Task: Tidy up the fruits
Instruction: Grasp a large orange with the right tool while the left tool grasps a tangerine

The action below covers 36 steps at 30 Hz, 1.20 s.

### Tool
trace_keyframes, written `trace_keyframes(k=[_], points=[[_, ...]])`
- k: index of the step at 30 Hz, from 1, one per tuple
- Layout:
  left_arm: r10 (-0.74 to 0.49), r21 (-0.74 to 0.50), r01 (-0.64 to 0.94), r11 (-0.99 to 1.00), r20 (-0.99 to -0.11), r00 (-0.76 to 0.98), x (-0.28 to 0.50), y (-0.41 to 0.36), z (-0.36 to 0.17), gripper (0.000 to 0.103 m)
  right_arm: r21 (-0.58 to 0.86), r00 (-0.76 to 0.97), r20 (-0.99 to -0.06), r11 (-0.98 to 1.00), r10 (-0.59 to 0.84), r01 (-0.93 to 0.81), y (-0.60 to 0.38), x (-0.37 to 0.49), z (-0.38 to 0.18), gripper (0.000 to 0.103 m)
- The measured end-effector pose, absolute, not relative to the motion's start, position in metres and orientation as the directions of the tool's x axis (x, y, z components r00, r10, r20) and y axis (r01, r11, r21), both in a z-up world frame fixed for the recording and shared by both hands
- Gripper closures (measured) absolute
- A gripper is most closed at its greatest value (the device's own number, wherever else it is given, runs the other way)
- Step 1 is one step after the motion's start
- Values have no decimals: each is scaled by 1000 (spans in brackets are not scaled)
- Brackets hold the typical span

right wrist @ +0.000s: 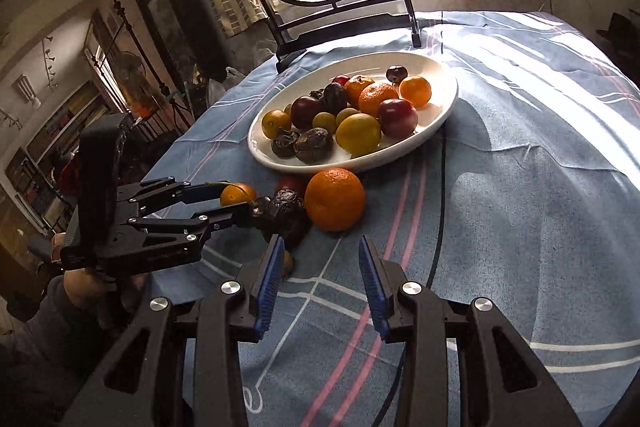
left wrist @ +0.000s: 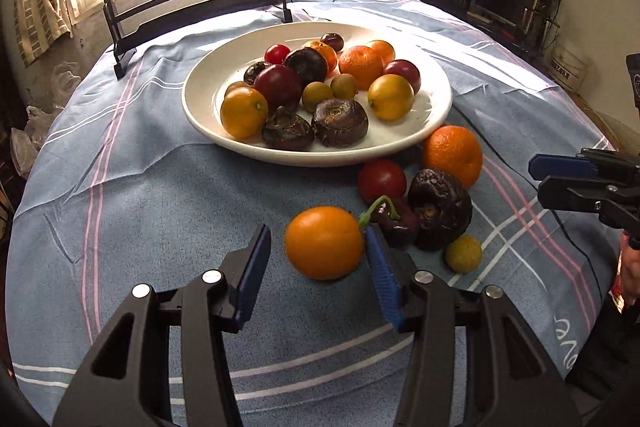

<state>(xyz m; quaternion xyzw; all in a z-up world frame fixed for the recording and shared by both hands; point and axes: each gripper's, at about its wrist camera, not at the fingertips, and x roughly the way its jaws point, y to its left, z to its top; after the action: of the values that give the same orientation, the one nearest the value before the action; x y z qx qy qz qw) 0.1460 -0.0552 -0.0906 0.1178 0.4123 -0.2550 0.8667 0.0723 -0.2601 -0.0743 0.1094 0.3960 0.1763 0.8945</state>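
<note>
Lying off-plate (tablecloth (left wrist: 120,211)) — six fruits (left wrist: 453,155).

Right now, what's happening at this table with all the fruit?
A person is sorting fruit with two hand-held claws. The left claw has its blue pads around a small round orange fruit on the blue striped tablecloth; one pad touches it, the other stands clear. The right claw hangs open and empty nearby. The white oval plate already holds many fruits; several still lie loose beside it.
</note>
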Motion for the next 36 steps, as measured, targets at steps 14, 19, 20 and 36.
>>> trace_keyframes(k=[14,19,20,36], points=[[-456,-81,532,843,-633,626,126,-30,-67,64,377,581,-710,911,399,-166,-252,123,-95,62],[-468,-110,523,845,-625,625,130,-25,-65,64,428,546,-712,889,441,-160,-251,134,-103,62],[-469,-109,524,845,-623,626,130,-25,-65,64,410,558,-712,897,427,-162,-249,131,-101,63],[-376,-142,415,898,-738,560,143,-7,-75,63,442,657,-611,879,441,-180,-290,78,-58,63]])
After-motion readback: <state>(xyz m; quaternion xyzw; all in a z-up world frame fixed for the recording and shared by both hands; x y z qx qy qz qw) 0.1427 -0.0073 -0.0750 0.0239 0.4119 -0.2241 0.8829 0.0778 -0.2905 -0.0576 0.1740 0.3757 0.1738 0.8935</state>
